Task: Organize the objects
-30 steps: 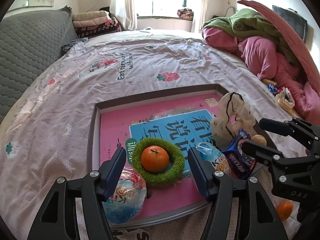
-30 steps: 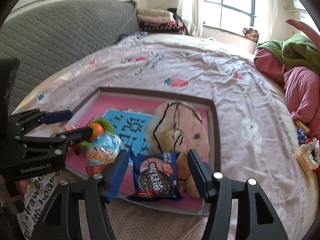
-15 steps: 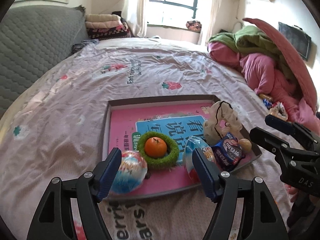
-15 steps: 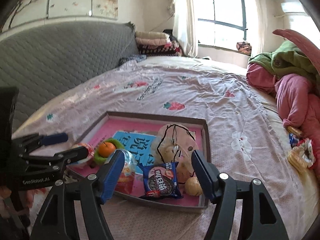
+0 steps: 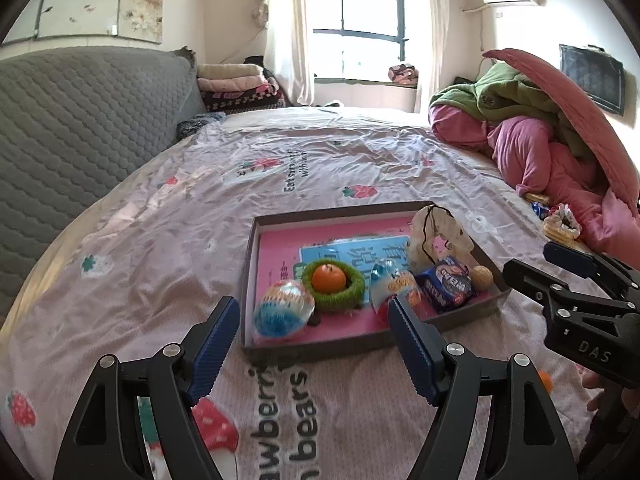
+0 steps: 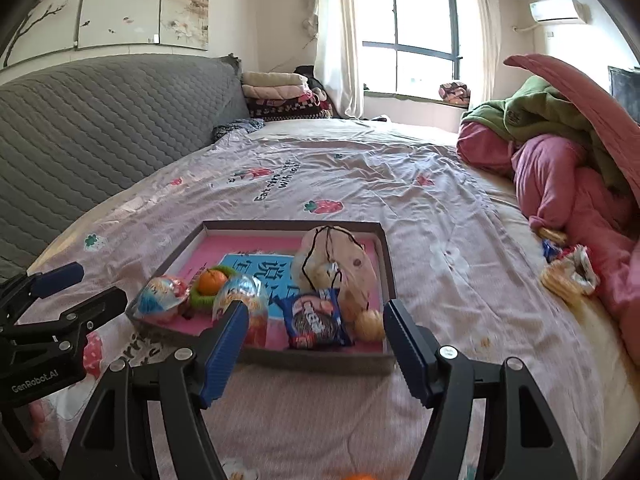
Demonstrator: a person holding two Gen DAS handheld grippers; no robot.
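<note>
1. Both tongs have drawn back and up from the tray (image 5: 460,322) since a second ago; its contents now look smaller and farther off.
2. Left tongs (image 5: 312,340) are opening, nothing between them; right tongs (image 6: 314,344) are spread and empty.
3. Tray lies on the bed (image 5: 160,272), ahead of and below both tongs, long axis across the view; left tongs face the orange (image 5: 329,278) in its green ring (image 5: 352,292), right tongs the cookie packet (image 6: 316,322).
4. An orange thing (image 5: 545,380) near the right edge is half hidden.
</note>
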